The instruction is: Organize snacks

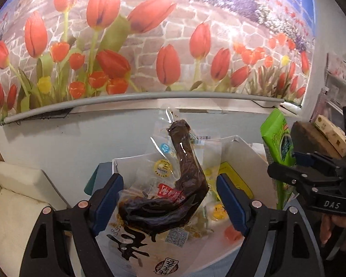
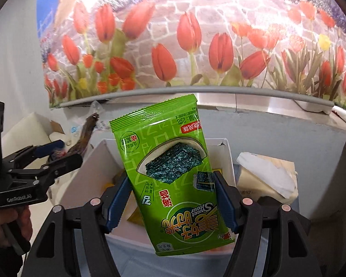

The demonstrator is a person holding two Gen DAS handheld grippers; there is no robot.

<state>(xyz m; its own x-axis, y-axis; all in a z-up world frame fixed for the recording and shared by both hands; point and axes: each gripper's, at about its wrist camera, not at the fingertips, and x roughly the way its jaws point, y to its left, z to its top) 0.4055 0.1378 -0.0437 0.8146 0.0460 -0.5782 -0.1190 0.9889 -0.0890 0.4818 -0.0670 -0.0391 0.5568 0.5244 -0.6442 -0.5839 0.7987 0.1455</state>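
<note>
Left gripper (image 1: 169, 204): closed on clear pouch (image 1: 173, 184) of dark braised meat, held upright above white box (image 1: 240, 152).
Right gripper (image 2: 171, 202): clamped on green seaweed packet (image 2: 173, 168), print upside down, raised over the same box (image 2: 226, 152).
Tissue pack (image 2: 267, 177): just right of box.
Tulip mural (image 1: 150, 46): behind.

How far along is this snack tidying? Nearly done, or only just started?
Partway, it seems. The white box already holds a few yellow-labelled packets. In hand: the left gripper carries a clear pack of dark braised meat, the right gripper a green seaweed packet, both above the box. Left: dropping both in.
</note>
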